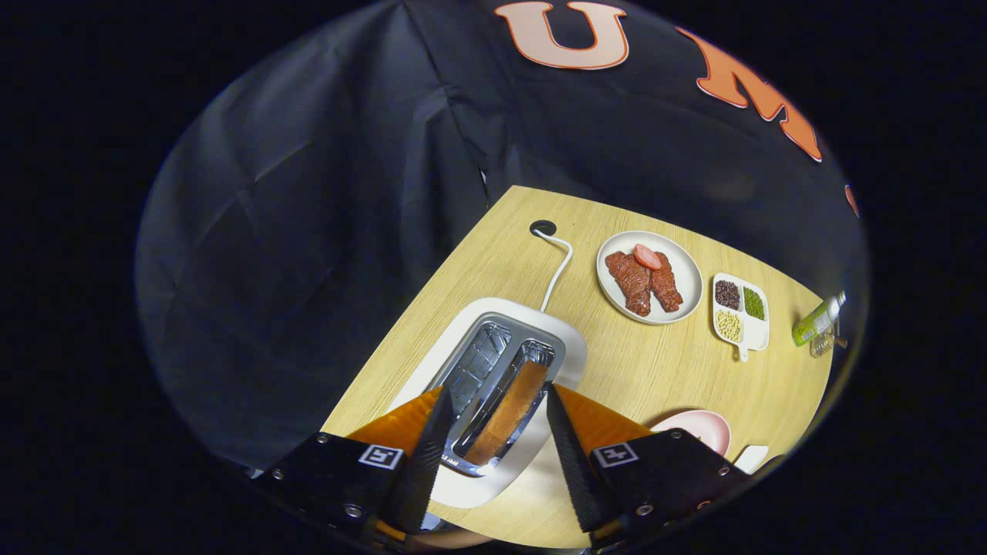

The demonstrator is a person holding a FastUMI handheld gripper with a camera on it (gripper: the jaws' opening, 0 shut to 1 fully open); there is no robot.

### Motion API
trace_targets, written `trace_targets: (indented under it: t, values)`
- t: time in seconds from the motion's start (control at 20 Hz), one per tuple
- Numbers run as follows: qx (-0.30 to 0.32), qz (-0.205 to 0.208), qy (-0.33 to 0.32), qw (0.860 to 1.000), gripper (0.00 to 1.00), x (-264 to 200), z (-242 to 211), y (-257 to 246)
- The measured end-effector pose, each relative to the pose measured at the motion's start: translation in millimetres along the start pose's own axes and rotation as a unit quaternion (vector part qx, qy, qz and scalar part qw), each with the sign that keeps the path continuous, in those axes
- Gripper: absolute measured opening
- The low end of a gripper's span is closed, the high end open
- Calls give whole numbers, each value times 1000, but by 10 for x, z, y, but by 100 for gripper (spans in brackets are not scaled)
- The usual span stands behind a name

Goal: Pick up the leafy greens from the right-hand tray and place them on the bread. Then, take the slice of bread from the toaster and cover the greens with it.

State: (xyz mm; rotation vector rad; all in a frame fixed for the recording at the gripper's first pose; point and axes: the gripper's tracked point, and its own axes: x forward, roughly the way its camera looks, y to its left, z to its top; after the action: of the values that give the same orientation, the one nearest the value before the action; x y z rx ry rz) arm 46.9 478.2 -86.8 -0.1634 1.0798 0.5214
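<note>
Your fingers (493, 405) are spread wide and pinch nothing; they hang above the toaster (493, 385), one tip on either side of its near end. Take the toaster as your landmark. It sits on the wooden worktop (655, 370), white-bodied with a shiny metal top and two slots. The bread (509, 412) stands in the slot nearer your right finger, its browned edge showing, and it lies between your two tips without touching either. The other slot shows bare metal. A white cord (557, 270) runs from the toaster's far end to a dark hole (543, 227) in the worktop. Beyond the toaster and to its right you have a round white plate (690, 266) carrying reddish meat pieces (644, 281) with a pink slice (648, 257) on top. Farther right of that plate sits a small white divided dish (759, 331) holding dark, green and pale beans in separate sections. Past the dish, a green bottle (817, 320) lies tilted at the worktop's edge. Right of the toaster, just behind your right finger, a pink plate (705, 428) peeks out, its contents hidden.
</note>
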Motion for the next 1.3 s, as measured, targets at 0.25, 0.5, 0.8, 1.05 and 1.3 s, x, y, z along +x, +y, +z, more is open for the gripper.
trace_targets:
  t: [0.25,0.5,0.8,1.05,1.3]
  values:
    - [47,13,6,999,31,83,4,16]
    - [59,43,-36,997,12,-83,103,-29]
    - [80,79,-91,989,11,-565,263,-102]
    - [96,114,-142,979,11,-1005,332,-235]
    - [112,128,-171,970,10,-1284,197,-513]
